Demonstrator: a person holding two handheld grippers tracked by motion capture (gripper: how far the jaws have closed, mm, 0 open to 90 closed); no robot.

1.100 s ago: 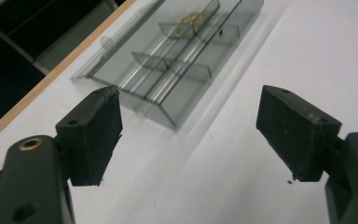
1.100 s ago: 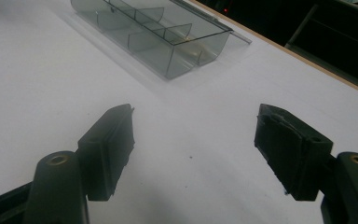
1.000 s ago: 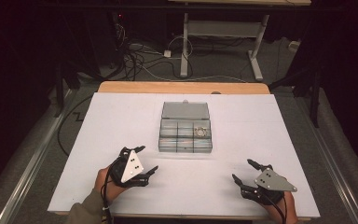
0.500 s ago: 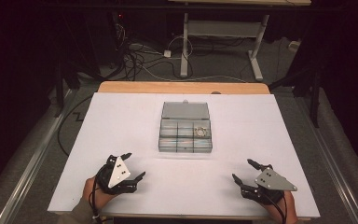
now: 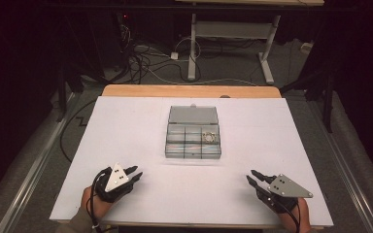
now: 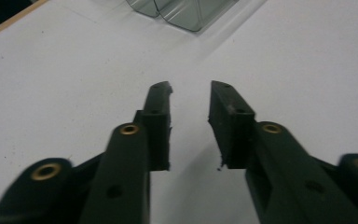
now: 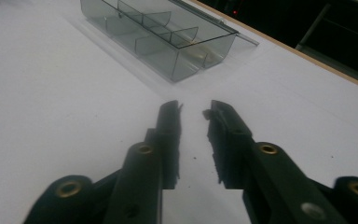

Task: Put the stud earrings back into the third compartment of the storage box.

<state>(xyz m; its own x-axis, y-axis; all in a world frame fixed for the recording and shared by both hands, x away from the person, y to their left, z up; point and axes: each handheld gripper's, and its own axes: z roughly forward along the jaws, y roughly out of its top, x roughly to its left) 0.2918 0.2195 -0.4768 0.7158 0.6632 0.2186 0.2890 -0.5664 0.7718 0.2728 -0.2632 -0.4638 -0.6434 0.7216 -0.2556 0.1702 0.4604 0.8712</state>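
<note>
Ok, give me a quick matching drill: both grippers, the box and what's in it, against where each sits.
1. left gripper
2. right gripper
3. clear box
4. shiny item

a. far right compartment
b. near side, left
c. centre, lid open
d. near side, right

Pairs: 1-b, 2-d, 3-c, 4-a. Both grippers' jaws have just been closing, with nothing between them.

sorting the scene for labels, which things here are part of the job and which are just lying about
Part of the job:
- clear compartment box, lid open, mid-table
- small ring-like item in its back right compartment
- left gripper and right gripper, jaws just closing, a gap left, nothing between them

Lying about:
- cables on the floor
- desk frame behind the white table
</note>
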